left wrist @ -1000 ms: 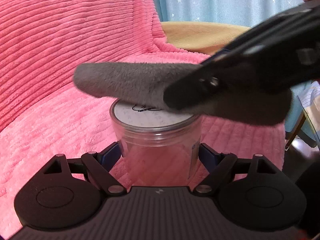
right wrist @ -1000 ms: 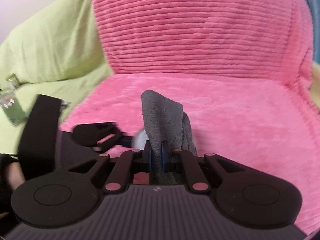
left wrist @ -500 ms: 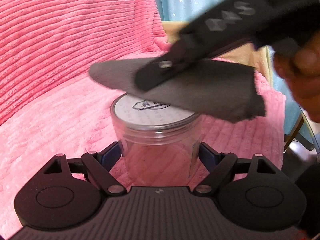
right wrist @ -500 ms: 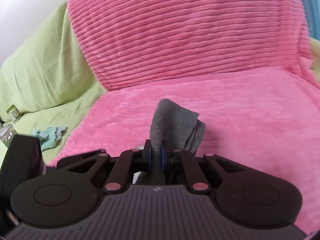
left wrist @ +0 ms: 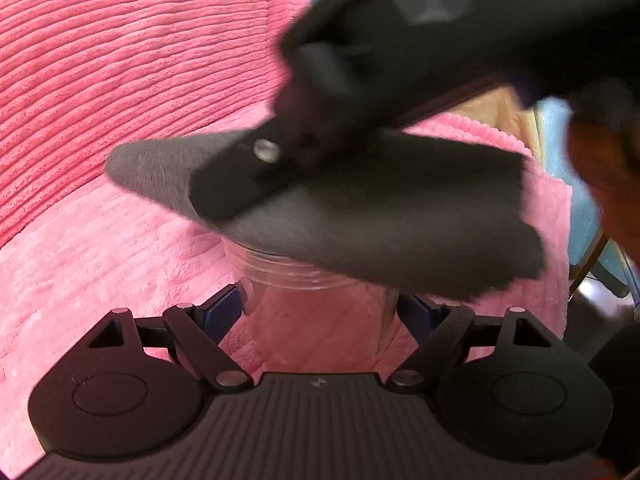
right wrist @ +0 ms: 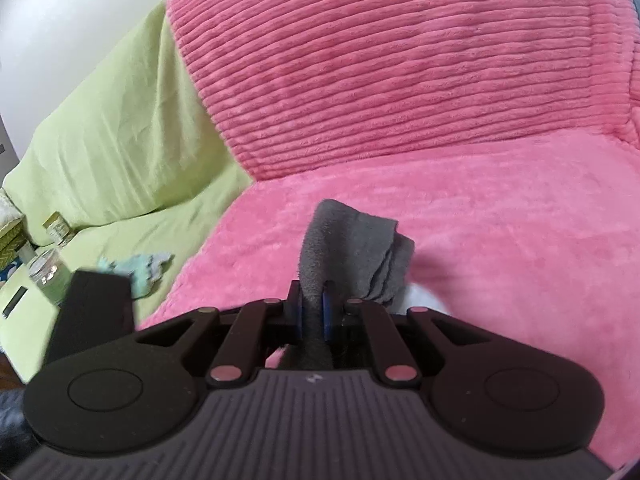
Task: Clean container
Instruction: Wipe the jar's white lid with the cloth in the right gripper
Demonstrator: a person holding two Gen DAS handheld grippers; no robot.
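A clear plastic container (left wrist: 320, 312) with a white lid stands upright between the blue pads of my left gripper (left wrist: 320, 312), which is shut on its sides. My right gripper (right wrist: 312, 312) is shut on a folded grey cloth (right wrist: 348, 248). In the left wrist view the grey cloth (left wrist: 380, 216) lies over the container's lid and hides it, with the right gripper's black body (left wrist: 420, 40) above it. In the right wrist view a white sliver of the lid (right wrist: 424, 300) shows just right of the cloth.
A pink ribbed blanket (right wrist: 400, 80) covers the sofa seat and back. A green sheet (right wrist: 120, 140) lies to the left, with a small teal cloth (right wrist: 144, 268), a glass jar (right wrist: 48, 276) and boxes (right wrist: 12, 240) near it. Blue curtain (left wrist: 560, 120) stands at the right.
The grey cloth has dropped down and now covers the lid, which showed half a second ago. The right gripper has swung right across the container. The left gripper has stayed still.
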